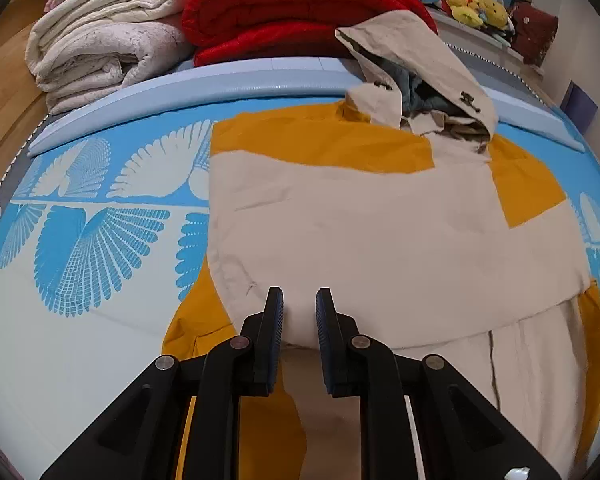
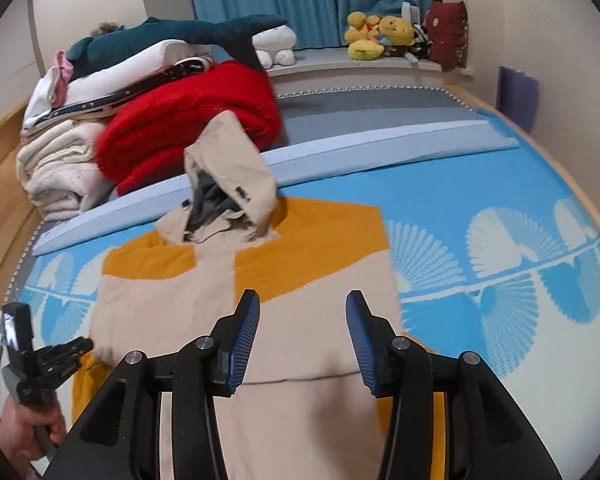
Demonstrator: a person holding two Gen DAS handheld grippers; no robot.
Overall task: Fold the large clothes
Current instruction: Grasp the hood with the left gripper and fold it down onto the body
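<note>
A beige and mustard hooded jacket (image 1: 360,220) lies flat on the bed, hood (image 1: 420,68) propped at the far end, sleeves folded in over the body. It also shows in the right wrist view (image 2: 204,300). My left gripper (image 1: 299,300) hovers just over the jacket's near fold, jaws a little apart with beige cloth bulging between them. My right gripper (image 2: 303,304) is wide open and empty above the jacket's lower right part. The left gripper also shows at the jacket's left edge in the right wrist view (image 2: 82,346).
The bed has a blue and white fan-patterned sheet (image 1: 80,240) and a light blue bolster (image 1: 220,88). Folded cream blankets (image 1: 100,40) and a red quilt (image 1: 292,12) are stacked at the head. Plush toys (image 2: 380,36) sit on the window ledge. A wall runs on the right.
</note>
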